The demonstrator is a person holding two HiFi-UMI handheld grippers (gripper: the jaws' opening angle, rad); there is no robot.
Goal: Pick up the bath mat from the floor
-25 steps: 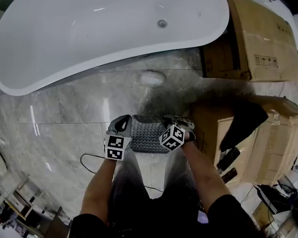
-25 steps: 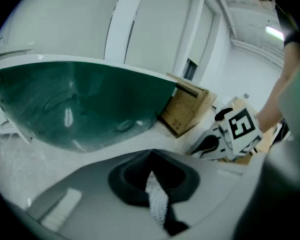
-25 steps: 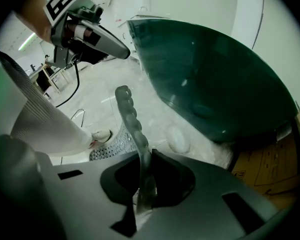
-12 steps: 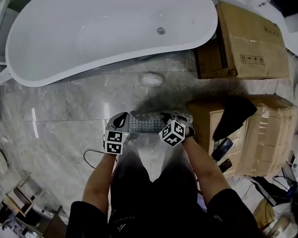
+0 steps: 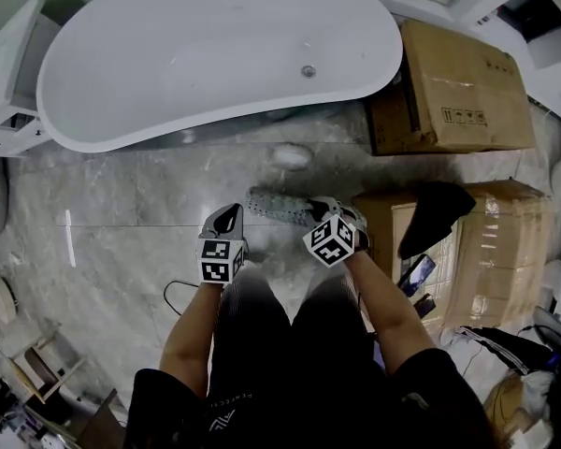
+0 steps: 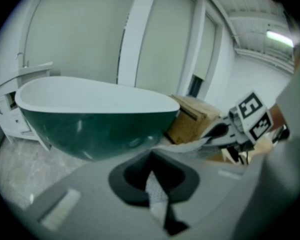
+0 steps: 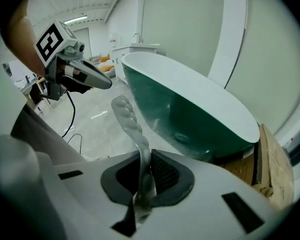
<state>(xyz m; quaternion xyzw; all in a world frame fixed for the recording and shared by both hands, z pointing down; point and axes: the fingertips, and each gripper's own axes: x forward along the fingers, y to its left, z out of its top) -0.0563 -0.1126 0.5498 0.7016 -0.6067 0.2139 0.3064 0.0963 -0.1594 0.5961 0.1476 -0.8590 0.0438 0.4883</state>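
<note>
The grey studded bath mat (image 5: 279, 206) hangs off the floor between my two grippers, seen edge-on in the head view. My left gripper (image 5: 230, 218) is shut on one end of it; a pale strip of mat (image 6: 156, 198) sits pinched in its jaws. My right gripper (image 5: 326, 212) is shut on the other end, where the mat (image 7: 131, 125) rises twisted out of its pads (image 7: 162, 174). Each gripper shows in the other's view: the right gripper (image 6: 225, 130) and the left gripper (image 7: 97, 79). Both stand in front of my knees, above the marble floor.
A white freestanding bathtub (image 5: 215, 54) fills the far side. Cardboard boxes (image 5: 458, 82) stand at the right, a nearer one (image 5: 491, 251) with a black cloth (image 5: 437, 215) draped on it. A thin cable (image 5: 173, 293) lies on the floor at the left. A white cabinet (image 5: 9, 110) is at the far left.
The mat has come up off the floor: it lay spread between the grippers, now it hangs edge-on and higher. Both grippers rose with it and stayed shut.
</note>
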